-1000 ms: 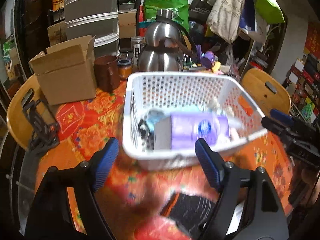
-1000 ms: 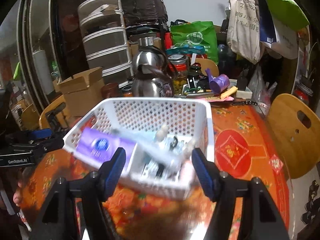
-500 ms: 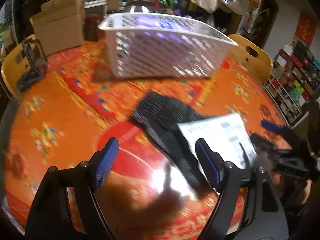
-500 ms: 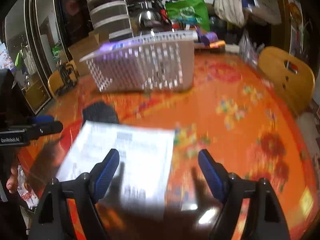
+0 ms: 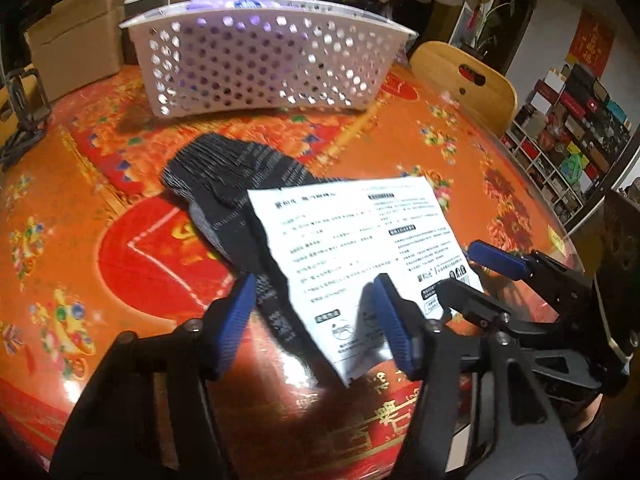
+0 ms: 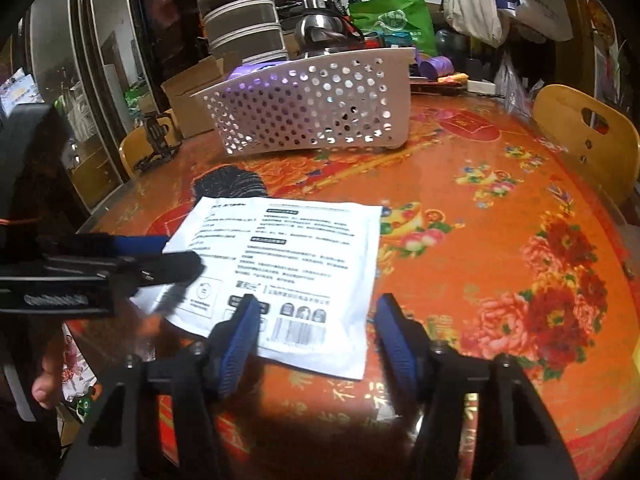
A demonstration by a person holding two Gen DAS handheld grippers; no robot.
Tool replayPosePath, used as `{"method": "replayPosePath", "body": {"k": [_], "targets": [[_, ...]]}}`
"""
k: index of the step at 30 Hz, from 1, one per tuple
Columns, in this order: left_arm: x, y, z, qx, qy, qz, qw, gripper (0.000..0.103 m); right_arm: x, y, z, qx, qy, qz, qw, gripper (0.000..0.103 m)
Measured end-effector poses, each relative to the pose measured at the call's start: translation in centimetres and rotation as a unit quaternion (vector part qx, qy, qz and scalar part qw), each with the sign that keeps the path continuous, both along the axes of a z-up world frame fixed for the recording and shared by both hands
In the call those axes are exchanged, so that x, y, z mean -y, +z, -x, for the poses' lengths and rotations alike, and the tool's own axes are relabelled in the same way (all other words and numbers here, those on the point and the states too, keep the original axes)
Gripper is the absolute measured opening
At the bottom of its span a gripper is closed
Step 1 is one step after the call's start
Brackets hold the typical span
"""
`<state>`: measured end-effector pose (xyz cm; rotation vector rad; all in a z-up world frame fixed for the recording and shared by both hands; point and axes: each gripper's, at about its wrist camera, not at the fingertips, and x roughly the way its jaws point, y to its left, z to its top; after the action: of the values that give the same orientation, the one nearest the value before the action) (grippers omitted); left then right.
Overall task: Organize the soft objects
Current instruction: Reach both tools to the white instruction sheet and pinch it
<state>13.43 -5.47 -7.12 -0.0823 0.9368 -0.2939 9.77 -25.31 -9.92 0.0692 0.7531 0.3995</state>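
Left claw (image 5: pixel 312 320): open, low over the white packet (image 5: pixel 360 256).
Grip: I should close on the packet's near edge, clear of the dark sock (image 5: pixel 232 176) beneath.
Packet: flat on the bench (image 6: pixel 480 240), long axis toward the basket (image 6: pixel 312 108).
Right claw (image 6: pixel 316 336): open, at the packet's near edge.
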Motion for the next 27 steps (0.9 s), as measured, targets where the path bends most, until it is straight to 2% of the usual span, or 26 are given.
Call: {"method": "replayPosePath", "body": {"k": [1,3,4,11,15,16,20,23,27], "targets": [[0.2,-0.2,-0.2,-0.004,-0.001,0.001,1.0,0.051,-0.2,-0.1,0.1,0.001,0.003,0.0,1.0,0.051],[0.6,-0.6,-0.3,-0.006,-0.006,0.004,1.0,0.04,-0.5,-0.1,0.2,0.004,0.006,0.006,1.0,0.048],[0.6,-0.7,-0.5,-0.004,-0.006,0.004,1.0,0.038,-0.5,-0.1,0.2,0.003,0.01,0.0,1.0,0.044],[1.8,-0.6,0.0,0.008,-0.031,0.004,0.9995,0.031,-0.7,-0.1,0.5,0.006,0.009,0.011,1.0,0.035],[1.7,-0.7,0.1,0.011,-0.037,0.014,0.9991,0.024,-1.0,0.2,1.0,0.016,0.007,0.03,0.999,0.013],[1.6,-0.7,0.2,0.014,-0.037,0.017,0.9991,0.023,-1.0,0.2,1.0,0.016,0.007,0.032,0.999,0.011],[1.3,-0.6,0.2,0.02,-0.041,0.022,0.9987,0.016,-0.6,0.2,0.9,0.018,0.008,0.024,1.0,0.008],[0.6,-0.4,0.4,0.023,-0.041,0.04,0.9981,0.014,-0.7,0.4,1.1,0.025,0.004,0.025,0.999,0.006],[0.4,0.2,1.1,0.041,-0.044,0.04,0.9974,0.011,-0.7,1.0,1.5,0.035,0.003,0.022,0.999,0.005]]}}
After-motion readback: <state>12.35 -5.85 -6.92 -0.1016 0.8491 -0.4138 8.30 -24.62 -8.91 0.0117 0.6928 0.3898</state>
